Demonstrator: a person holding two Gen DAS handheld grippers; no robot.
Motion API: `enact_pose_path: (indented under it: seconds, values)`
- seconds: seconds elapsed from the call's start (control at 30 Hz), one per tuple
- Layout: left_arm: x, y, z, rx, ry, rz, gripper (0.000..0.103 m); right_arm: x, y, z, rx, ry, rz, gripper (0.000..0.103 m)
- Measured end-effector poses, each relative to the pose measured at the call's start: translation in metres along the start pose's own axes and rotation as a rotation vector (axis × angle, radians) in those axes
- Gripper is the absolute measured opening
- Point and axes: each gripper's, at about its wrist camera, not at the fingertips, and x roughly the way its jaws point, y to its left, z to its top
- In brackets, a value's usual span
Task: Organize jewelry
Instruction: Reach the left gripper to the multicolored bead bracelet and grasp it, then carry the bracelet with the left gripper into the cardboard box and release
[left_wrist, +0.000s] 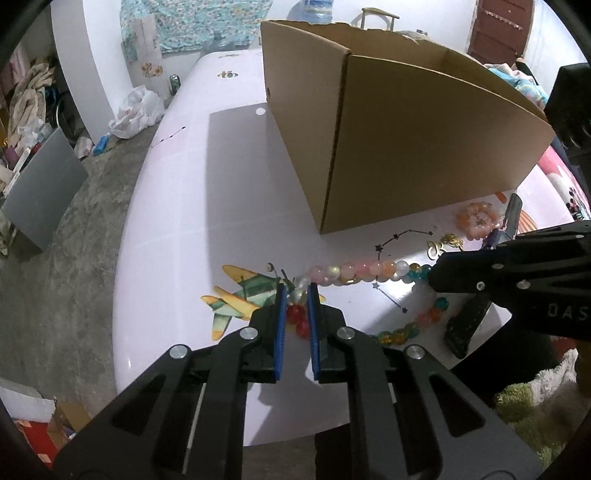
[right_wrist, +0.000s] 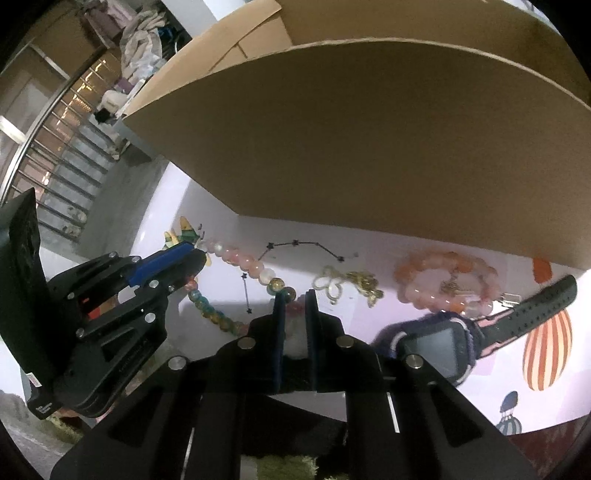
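Note:
A long necklace of pink, white, teal and red beads lies looped on the white picture-printed table, in front of a cardboard box. My left gripper is shut on the necklace's left bend, with a white bead and red beads between its blue pads. My right gripper is shut on the same necklace at its right end, a pale bead pinched between the pads. In the left wrist view the right gripper covers the teal beads. The left gripper shows at the left of the right wrist view.
Right of the necklace lie a gold chain with a flower pendant, a pink bead bracelet and a dark watch. The box wall rises close behind them. A grey mat lies left of the box. Clutter covers the floor beyond the table's left edge.

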Motion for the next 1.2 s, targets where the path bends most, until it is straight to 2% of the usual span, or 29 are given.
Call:
enact_pose_path:
  seconds: [0.43,0.67,0.73,0.9,1.03,1.17,1.2]
  values:
    - [0.003,-0.001,-0.001,-0.023,-0.018,0.028,0.011,0.009,0.015,0.001,-0.066,-0.003,-0.030,0.012]
    - [-0.002,-0.008,-0.004,-0.010,-0.060,0.076,0.009,0.008,0.036,-0.005,-0.193,-0.062,-0.088,0.010]
    - [-0.006,-0.008,-0.004,-0.016,-0.066,0.074,0.009,0.001,0.039,-0.008,-0.206,-0.089,-0.082,0.010]
    - [-0.036,-0.011,-0.002,-0.022,-0.137,0.068,0.009,-0.027,0.039,-0.010,-0.204,-0.160,-0.066,0.010]
    - [-0.073,-0.021,0.006,0.004,-0.226,0.061,0.009,-0.061,0.039,-0.009,-0.199,-0.231,-0.056,0.010]
    - [-0.115,-0.031,0.028,0.040,-0.336,0.049,0.009,-0.113,0.045,-0.002,-0.218,-0.341,-0.045,0.010]
    - [-0.124,-0.033,0.036,0.051,-0.363,0.044,0.009,-0.129,0.048,0.004,-0.200,-0.392,-0.064,0.010]
